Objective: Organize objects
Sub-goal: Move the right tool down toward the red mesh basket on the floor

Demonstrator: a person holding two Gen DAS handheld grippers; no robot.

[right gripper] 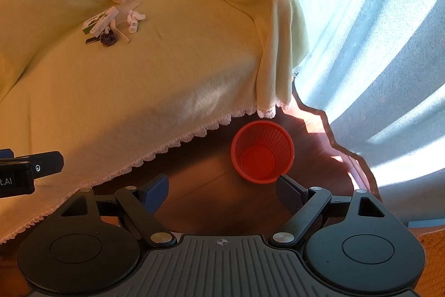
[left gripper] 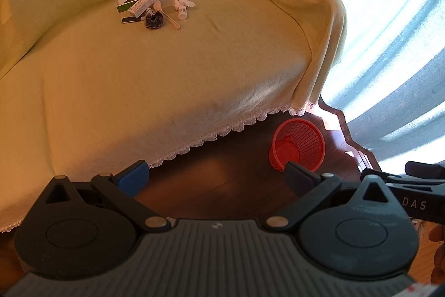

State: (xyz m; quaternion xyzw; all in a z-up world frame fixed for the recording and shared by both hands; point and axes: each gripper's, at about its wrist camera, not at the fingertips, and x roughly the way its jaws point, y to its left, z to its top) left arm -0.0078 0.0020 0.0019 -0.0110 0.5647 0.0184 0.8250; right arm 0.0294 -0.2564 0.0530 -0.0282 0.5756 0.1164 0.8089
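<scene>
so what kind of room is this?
Probably a living room or bedroom in a home. A sofa or bed under a yellow-green lace-edged throw, pale curtains lit from a window, dark wood floor with a small red basket.

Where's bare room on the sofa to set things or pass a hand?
Free: the yellow-green blanket-covered seat, from the lace hem up to the clutter, and right toward the draped armrest. Crowded: the small pile of boxes, bottle, spoon and scrunchie near the backrest.

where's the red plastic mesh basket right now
The red plastic mesh basket stands upright and empty on the dark wooden floor, just beyond the lace-trimmed edge of the yellow sofa cover, near the pale curtain.
</scene>
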